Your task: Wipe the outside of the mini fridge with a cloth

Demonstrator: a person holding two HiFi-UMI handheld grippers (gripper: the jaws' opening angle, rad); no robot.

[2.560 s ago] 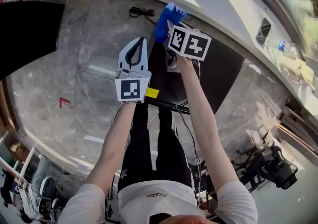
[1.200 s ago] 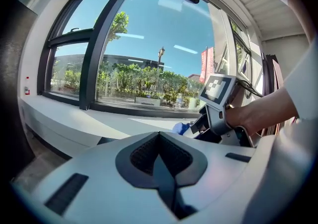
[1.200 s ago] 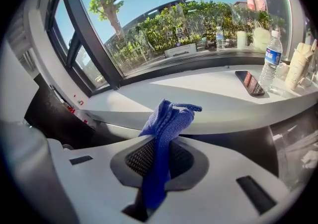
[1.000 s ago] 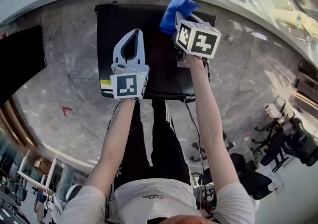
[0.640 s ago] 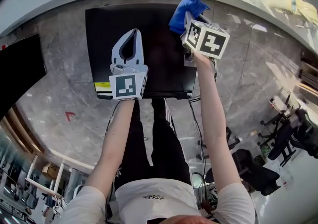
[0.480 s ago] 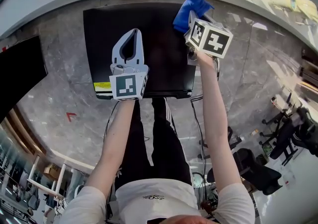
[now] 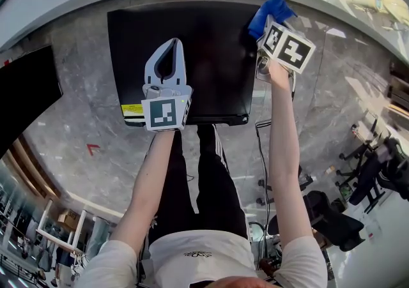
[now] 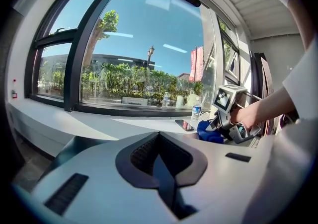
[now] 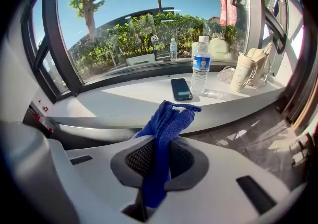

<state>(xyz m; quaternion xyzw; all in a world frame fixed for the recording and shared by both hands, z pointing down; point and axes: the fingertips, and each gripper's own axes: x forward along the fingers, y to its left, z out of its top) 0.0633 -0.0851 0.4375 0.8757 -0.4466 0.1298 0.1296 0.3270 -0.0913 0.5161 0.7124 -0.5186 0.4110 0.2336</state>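
1. Cloth (image 9: pixel 166 121) first: blue, bunched, clamped between the shut jaws of the right gripper (image 9: pixel 158 143), with a crumpled tuft poking out past the tips.
2. Seen from the head view, same cloth (image 7: pixel 271 12) at the 1 o'clock corner of the mini fridge (image 7: pixel 204 37), over the far right edge of its top; contact with the black surface not clear from any view.
3. Black mini fridge flat-topped, standing on the grey marble floor (image 7: pixel 77 95) at 12 o'clock from the person's legs, with a yellow label (image 7: pixel 131 109) at its near left corner.
4. Left gripper (image 7: pixel 171 45) closed, jaws pressed together with nothing between them, as the left gripper view (image 8: pixel 159 138) confirms.
5. Hovers over the 7 o'clock part of the fridge top, tips pointing toward 12 o'clock, well apart from the right gripper at its 2 o'clock.
6. Beyond the cloth in the right gripper view: white bench (image 9: pixel 124 101) under the window, carrying a dark phone (image 9: pixel 181 89) lying flat and a water bottle (image 9: pixel 200 64) upright just beside it, at its 2 o'clock.
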